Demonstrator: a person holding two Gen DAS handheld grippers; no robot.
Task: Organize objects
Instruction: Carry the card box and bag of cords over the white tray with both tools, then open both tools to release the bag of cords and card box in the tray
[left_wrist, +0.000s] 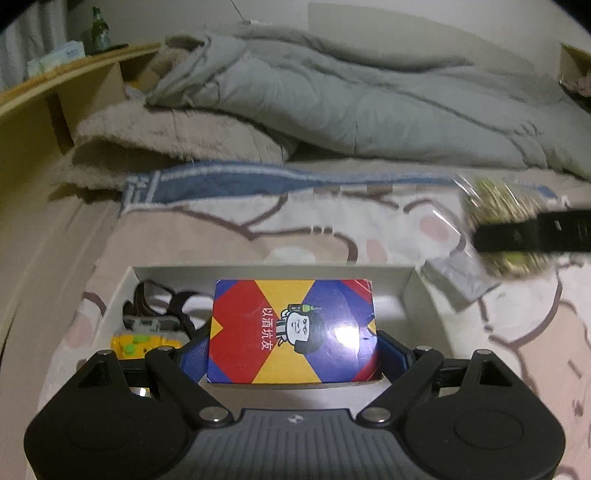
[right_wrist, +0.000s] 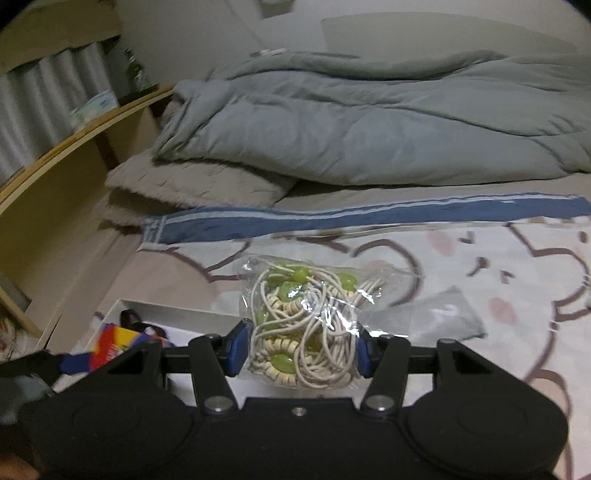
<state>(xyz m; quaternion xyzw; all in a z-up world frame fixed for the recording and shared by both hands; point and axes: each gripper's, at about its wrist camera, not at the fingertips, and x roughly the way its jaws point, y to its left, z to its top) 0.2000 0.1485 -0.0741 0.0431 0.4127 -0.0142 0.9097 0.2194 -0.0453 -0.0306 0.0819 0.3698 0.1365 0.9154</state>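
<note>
bedding fills the background; left gripper (left_wrist: 293, 354) clamps the card box (left_wrist: 293, 332) over the white tray (left_wrist: 413, 284) at lower centre, right gripper (right_wrist: 299, 352) pinches the bead bag (right_wrist: 306, 317) beside it.

Both views are dimly lit and grainy — colours are muted. A white glare spot is seen on the glossy card box (left_wrist: 293, 330). The bagged beads (left_wrist: 502, 225) are smeared by motion blur. Edges are bowed and darkened by fisheye distortion.
</note>
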